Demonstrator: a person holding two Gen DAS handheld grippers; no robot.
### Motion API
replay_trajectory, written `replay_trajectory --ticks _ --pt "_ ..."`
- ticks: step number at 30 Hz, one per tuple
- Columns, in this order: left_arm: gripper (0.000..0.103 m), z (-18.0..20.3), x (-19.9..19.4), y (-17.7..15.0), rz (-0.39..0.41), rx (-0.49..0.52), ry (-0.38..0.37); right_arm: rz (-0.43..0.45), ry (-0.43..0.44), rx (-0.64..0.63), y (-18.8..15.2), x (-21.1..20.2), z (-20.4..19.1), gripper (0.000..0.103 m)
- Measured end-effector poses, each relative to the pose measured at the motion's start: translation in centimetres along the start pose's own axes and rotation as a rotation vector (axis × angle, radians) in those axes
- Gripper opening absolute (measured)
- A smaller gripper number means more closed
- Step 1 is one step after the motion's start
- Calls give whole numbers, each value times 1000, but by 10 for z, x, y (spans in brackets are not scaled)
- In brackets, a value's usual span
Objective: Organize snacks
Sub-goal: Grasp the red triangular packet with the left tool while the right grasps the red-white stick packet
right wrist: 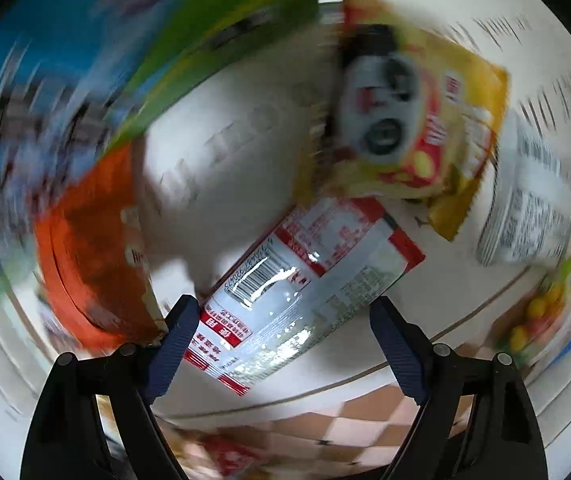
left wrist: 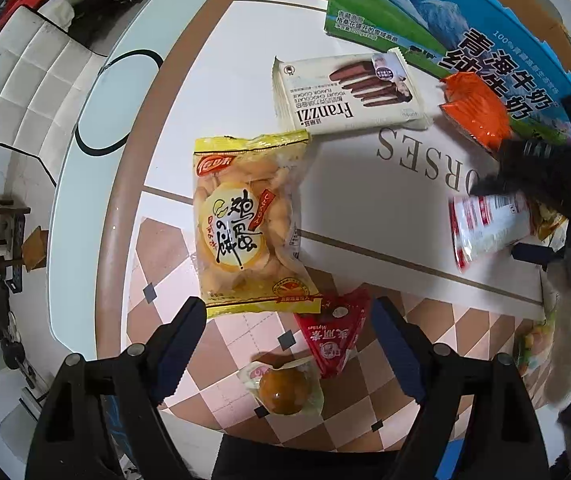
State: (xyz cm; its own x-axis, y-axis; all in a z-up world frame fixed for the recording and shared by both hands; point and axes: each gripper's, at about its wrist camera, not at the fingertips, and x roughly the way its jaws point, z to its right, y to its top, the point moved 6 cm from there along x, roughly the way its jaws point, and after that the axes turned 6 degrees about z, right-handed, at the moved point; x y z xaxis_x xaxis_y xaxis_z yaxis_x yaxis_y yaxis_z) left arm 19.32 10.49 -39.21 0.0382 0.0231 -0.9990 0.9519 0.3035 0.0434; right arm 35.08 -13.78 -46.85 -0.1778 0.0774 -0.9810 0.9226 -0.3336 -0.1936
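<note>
Two sets of fingers spread, right gripper (right wrist: 283,336) over red-and-white packet (right wrist: 305,276) lying diagonally, left gripper (left wrist: 289,344) above red triangular packet (left wrist: 335,332)

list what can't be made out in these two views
- Left wrist: right gripper is a dark motion smear, hiding part of the red-white packet.
- Left wrist: milk box cut off by the top edge.
- Right wrist: orange pack and white tub print blurred, unreadable.
</note>
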Motion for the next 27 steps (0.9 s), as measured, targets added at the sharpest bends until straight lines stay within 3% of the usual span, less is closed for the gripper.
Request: replay_trajectory --ticks 4,9,13,18,21,25,27 --pt "84 -4 -1 -1 -7 -5 -10 43 -83 -245 -26 2 -1 82" --pt "84 -11 5 0 -30 -1 -28 19 -128 -385 -54 5 23 81" --pt "84 3 17 -4 -77 50 -50 6 -141 -423 -63 4 35 81" --pt "84 25 44 -11 -165 129 -56 37 -25 -321 -51 -11 38 81" --pt "84 36 61 -13 -210 160 -61 77 -56 -346 -34 -15 43 81" --pt "84 44 70 -11 -211 184 -54 97 -65 -403 -14 -16 16 81" --pt "75 48 73 -10 -208 191 -54 105 -78 -437 -7 -18 2 81"
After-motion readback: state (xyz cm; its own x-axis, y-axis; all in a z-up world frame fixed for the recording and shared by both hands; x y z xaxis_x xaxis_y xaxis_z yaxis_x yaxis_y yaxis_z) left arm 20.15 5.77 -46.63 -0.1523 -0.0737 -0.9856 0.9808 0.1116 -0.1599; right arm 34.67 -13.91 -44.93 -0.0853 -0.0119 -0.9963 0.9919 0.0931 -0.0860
